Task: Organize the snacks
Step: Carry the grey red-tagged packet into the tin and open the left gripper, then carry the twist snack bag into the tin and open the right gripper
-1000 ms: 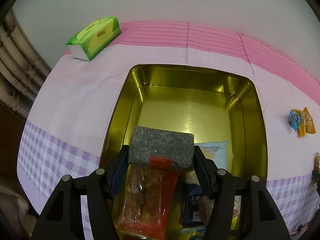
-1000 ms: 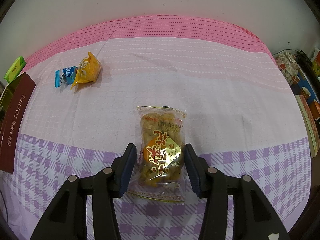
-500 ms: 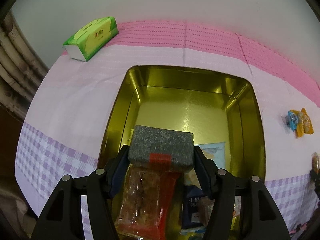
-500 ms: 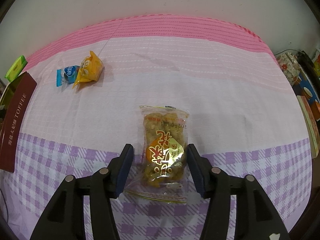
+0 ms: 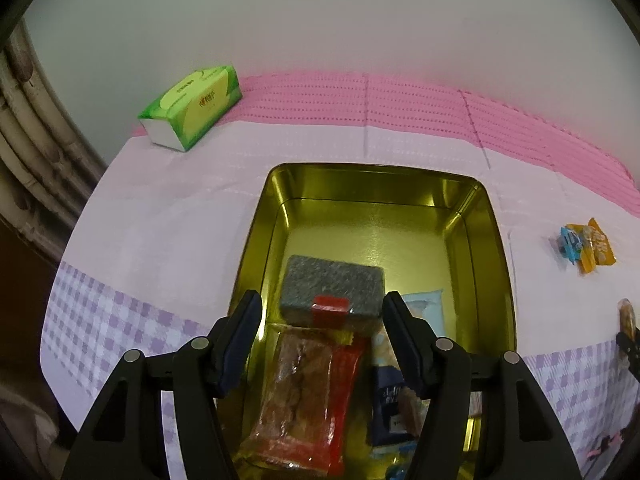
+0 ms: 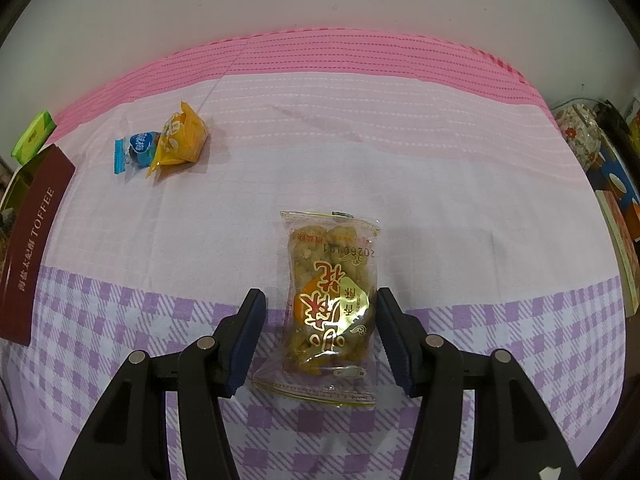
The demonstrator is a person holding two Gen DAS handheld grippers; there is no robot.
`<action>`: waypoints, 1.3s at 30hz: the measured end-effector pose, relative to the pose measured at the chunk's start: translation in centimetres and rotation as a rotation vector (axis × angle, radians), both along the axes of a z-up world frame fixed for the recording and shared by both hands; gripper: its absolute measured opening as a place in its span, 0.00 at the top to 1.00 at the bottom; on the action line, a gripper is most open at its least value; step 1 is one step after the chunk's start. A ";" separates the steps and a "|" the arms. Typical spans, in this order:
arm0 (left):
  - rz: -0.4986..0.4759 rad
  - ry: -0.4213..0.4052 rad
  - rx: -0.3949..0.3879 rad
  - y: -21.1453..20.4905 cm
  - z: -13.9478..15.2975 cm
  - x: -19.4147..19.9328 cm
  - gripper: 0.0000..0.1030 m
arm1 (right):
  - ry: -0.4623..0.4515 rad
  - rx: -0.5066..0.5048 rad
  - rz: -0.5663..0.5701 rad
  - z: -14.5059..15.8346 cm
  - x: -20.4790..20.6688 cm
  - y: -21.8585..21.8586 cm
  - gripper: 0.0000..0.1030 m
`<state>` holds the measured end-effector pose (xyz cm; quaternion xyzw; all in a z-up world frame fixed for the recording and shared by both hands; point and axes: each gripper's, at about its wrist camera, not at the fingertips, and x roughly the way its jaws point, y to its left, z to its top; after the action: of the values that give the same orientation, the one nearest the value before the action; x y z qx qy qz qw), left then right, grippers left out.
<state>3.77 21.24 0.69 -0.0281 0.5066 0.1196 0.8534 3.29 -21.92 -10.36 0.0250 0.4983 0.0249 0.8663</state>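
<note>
1. Right wrist view: the right gripper (image 6: 320,322) has just been opening; its jaws stand apart around the clear snack packet (image 6: 330,312) on the tablecloth (image 6: 460,200).
2. Left gripper (image 5: 322,326) stands apart above the gold tin (image 5: 502,280).
3. Grey snack bar (image 5: 332,286) lies inside.

Dim indoor light, glare on gold tin (image 5: 490,240), dark curved fisheye edges, soft shadows
</note>
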 end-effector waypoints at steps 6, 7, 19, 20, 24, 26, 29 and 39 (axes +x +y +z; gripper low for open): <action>0.002 -0.038 0.027 0.3 1.4 -2.0 0.36 | -0.004 0.010 -0.008 -0.1 -0.1 -0.1 0.47; 0.006 -0.041 0.032 0.3 1.5 -2.3 0.35 | 0.000 0.010 -0.011 -0.2 -0.1 0.0 0.47; 0.004 -0.069 0.073 1.0 2.0 -5.4 0.31 | 0.022 -0.011 -0.048 -0.3 0.6 -0.1 0.60; 0.004 -0.071 0.078 1.1 2.0 -5.5 0.31 | 0.025 -0.012 -0.051 -0.3 0.6 -0.2 0.62; 0.009 -0.067 0.062 1.7 1.8 -5.9 0.29 | 0.034 -0.020 -0.059 -0.2 0.9 -0.1 0.65; 0.012 -0.069 0.049 2.0 1.7 -6.0 0.29 | 0.037 -0.026 -0.068 -0.1 1.0 0.0 0.65; 0.029 -0.070 0.050 2.6 1.5 -6.2 0.28 | 0.033 -0.051 -0.081 0.0 1.0 0.5 0.65; 0.100 -0.079 0.024 5.2 1.5 -6.6 0.24 | -0.028 -0.040 -0.059 3.2 -0.3 3.5 0.65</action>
<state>-2.86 26.42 2.24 -0.0477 0.4690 0.1669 0.8660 3.01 -18.47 -7.17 0.0220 0.4856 -0.0105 0.8739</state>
